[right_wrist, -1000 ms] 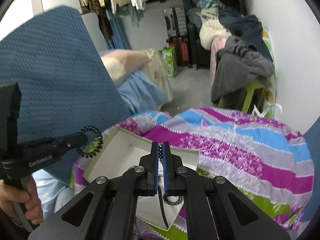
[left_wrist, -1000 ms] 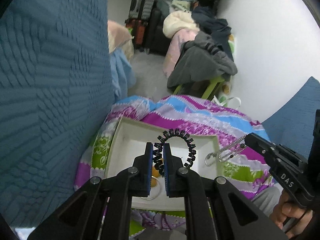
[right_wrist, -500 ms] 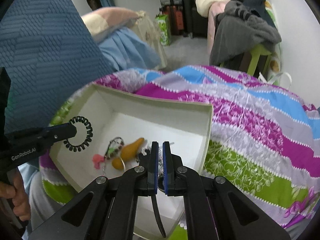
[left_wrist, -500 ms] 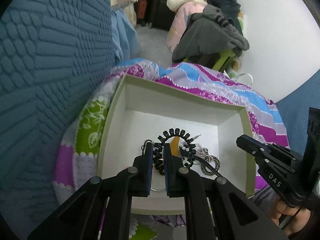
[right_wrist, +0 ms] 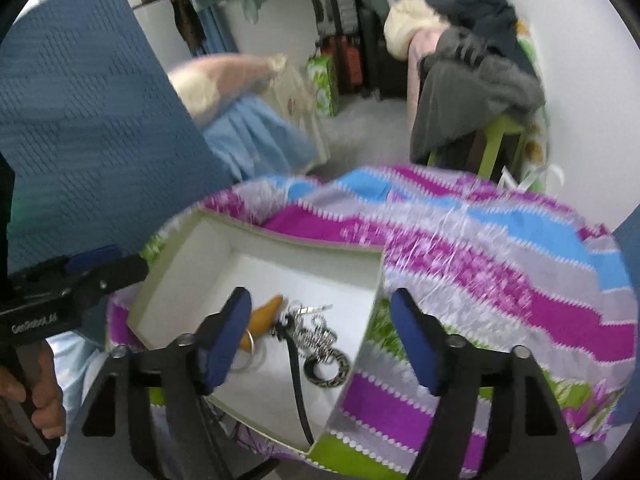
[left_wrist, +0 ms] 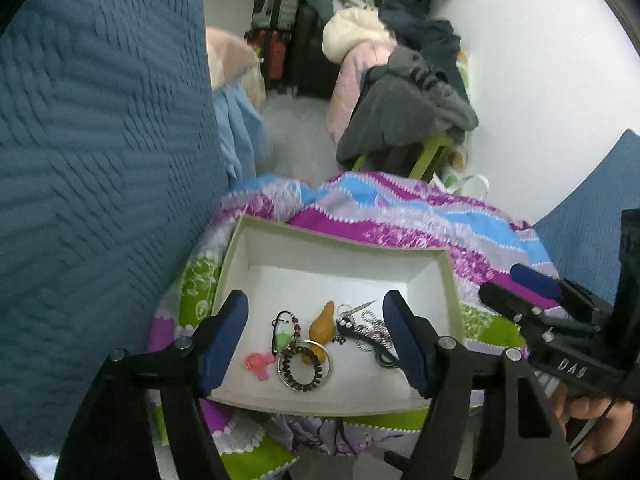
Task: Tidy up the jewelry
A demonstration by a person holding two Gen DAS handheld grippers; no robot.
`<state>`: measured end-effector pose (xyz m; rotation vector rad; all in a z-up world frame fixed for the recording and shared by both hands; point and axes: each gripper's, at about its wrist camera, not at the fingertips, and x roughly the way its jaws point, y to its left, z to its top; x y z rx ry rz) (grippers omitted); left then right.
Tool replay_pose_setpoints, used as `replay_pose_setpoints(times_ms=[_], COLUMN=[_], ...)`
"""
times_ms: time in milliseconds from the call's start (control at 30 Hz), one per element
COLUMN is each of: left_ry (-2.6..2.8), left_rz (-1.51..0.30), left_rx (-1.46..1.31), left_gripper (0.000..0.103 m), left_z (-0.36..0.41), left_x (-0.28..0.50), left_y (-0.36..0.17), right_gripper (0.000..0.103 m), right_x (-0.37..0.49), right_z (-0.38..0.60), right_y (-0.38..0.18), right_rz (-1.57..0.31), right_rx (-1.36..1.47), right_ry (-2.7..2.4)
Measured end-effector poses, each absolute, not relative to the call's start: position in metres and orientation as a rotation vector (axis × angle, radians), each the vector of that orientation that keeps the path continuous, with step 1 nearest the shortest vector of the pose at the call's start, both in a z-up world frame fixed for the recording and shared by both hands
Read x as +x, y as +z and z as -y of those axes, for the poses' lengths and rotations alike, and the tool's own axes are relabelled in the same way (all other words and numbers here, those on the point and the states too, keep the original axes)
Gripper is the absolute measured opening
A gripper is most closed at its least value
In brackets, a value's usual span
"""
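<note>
A white open box (left_wrist: 332, 258) (right_wrist: 188, 256) rests on a striped purple, blue and green blanket. Inside lie a black spiral hair tie (left_wrist: 303, 372), a metal ring, a pink charm (left_wrist: 257, 364), an orange gourd pendant (left_wrist: 322, 325) (right_wrist: 264, 318), a beaded keychain (left_wrist: 285, 330) and a chain necklace with a round black pendant (left_wrist: 370, 332) (right_wrist: 326, 370). My left gripper (left_wrist: 316, 340) hovers over the box, its jaws opening, nothing pressed between them. My right gripper (right_wrist: 322, 338) is above the box's right side, jaws opening too, with the necklace lying loose below.
A blue quilted cushion (left_wrist: 92, 160) rises at the left. The blanket (right_wrist: 500, 280) spreads to the right of the box. Beyond lie a floor, suitcases (left_wrist: 276, 52), a green stool piled with clothes (left_wrist: 404, 120) and a white wall. A hand (right_wrist: 40, 392) grips the left tool.
Both grippers dipped toward the box, then drew back. Both have gone from shut to wide apart; the spiral hair tie and the necklace now lie in the box.
</note>
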<state>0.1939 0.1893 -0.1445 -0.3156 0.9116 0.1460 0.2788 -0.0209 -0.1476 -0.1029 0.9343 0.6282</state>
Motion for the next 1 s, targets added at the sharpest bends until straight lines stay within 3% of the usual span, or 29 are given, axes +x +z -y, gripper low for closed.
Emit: replay_pose_setpoints(times_ms=[67,133,300,400,700,1000], left_ry=[0.156,0.163,0.160,0.157,0.169,0.177], left_rz=[-0.890,-0.860,-0.763,-0.702,-0.589,-0.561], left_rx=[-0.300,-0.290,-0.283,-0.262,-0.180,-0.159], left_gripper=[0.070,0.071,0.073,0.084,0.084,0.084], left_z=[-0.185,-0.181,-0.170,-0.161,-0.126,-0.104], left_x=[0.188,0.179,0.155,0.138,0.084,0.039], left_y=[-0.127,-0.108,-0.052,-0.022,0.036,0.046], right_gripper=[0.076,0.087,0.095,0.103,0.103,0.103], right_x=[0.275,0.271,0.251,0.233,0.180,0.134], right_z=[0.028,0.033,0.053,0.066,0.097,0.118], right_y=[-0.123,-0.104,-0.045,-0.015,0.029,0.027], right_rz=[-0.893,-0.849,-0.719,-0.651,-0.553,-0.530], right_rx=[-0.099,-0.097,-0.073,-0.057,-0.033,-0.031], right_ry=[0.626,0.622,0.631,0.629,0.612,0.542])
